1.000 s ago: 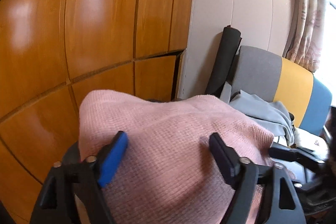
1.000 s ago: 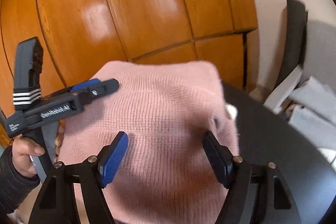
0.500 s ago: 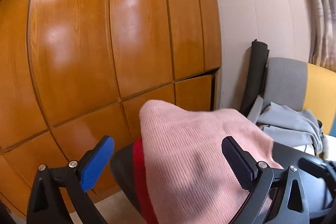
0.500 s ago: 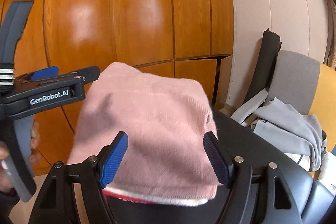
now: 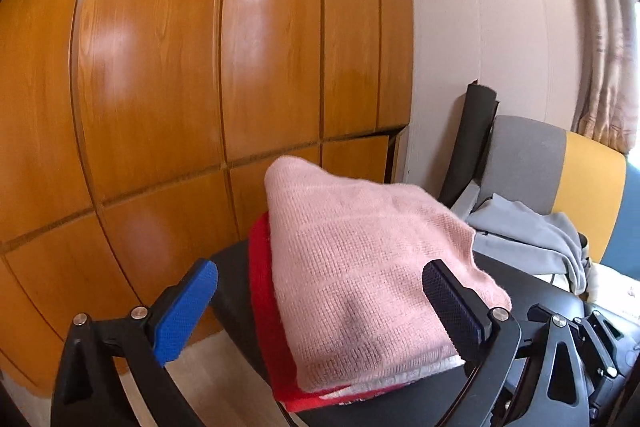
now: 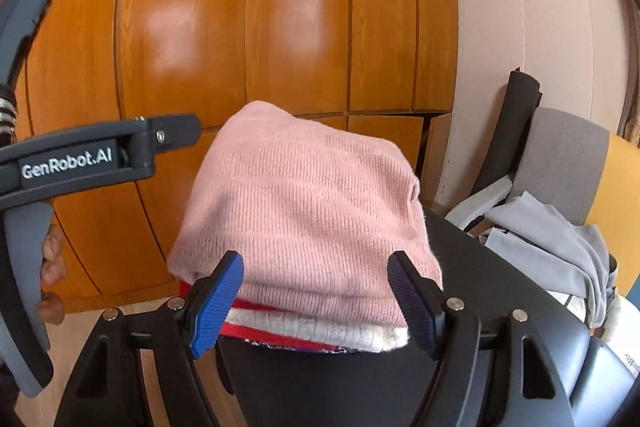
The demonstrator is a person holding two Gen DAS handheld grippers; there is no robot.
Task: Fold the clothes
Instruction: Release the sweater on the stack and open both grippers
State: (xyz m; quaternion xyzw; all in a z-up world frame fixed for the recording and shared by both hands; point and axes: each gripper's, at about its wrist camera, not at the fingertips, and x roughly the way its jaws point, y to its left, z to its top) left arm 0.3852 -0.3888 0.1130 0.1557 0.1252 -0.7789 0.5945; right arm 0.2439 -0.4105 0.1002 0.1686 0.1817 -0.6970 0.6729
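A folded pink knit sweater (image 5: 360, 259) (image 6: 304, 211) lies on top of a stack with a white layer (image 6: 320, 329) and a red garment (image 5: 264, 307) under it, on a black surface (image 6: 360, 387). My left gripper (image 5: 320, 307) is open and empty, its jaws wide apart in front of the stack. My right gripper (image 6: 316, 301) is open and empty, close to the stack's near edge. The left gripper's body also shows in the right wrist view (image 6: 80, 159), held by a hand at the left.
A wooden panelled wall (image 5: 200, 67) stands behind the stack. At the right, a grey, yellow and blue chair (image 5: 560, 163) holds a loose grey garment (image 5: 528, 235) (image 6: 552, 247). A black roll (image 5: 472, 139) leans on the white wall. Curtains (image 5: 608, 67) hang far right.
Both grippers have let go of the pink sweater and drawn back from it. The sweater now rests on the stack, whose red and white layers show.
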